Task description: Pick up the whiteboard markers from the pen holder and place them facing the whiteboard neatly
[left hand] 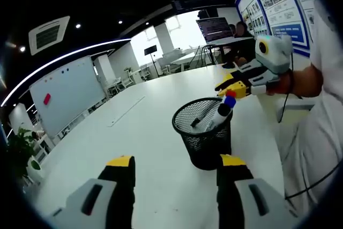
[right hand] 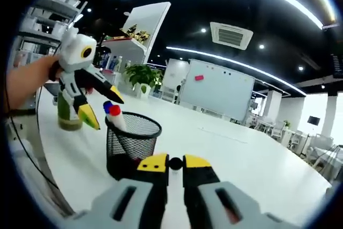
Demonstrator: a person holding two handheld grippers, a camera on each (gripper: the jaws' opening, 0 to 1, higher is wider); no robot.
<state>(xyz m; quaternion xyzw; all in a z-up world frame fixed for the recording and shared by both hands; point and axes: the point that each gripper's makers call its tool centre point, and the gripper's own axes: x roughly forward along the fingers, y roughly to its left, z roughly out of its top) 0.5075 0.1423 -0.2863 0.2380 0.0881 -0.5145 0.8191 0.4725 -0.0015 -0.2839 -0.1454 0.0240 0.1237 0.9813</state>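
sitting wide open, left gripper [left hand: 174,167], gripping nothing, jaws straddling the black mesh pen holder [left hand: 204,132] on the white table [left hand: 150,127]. hovering just past the holder's rim, right gripper [left hand: 234,87], tips nearly shut right by the blue cap of a marker [left hand: 221,112]; can't tell if actually touching. pinching a small dark thing between the tips in its own view [right hand: 174,163], can't tell what. leaning inside the holder, 2 markers. standing far back, whiteboard [left hand: 67,94].
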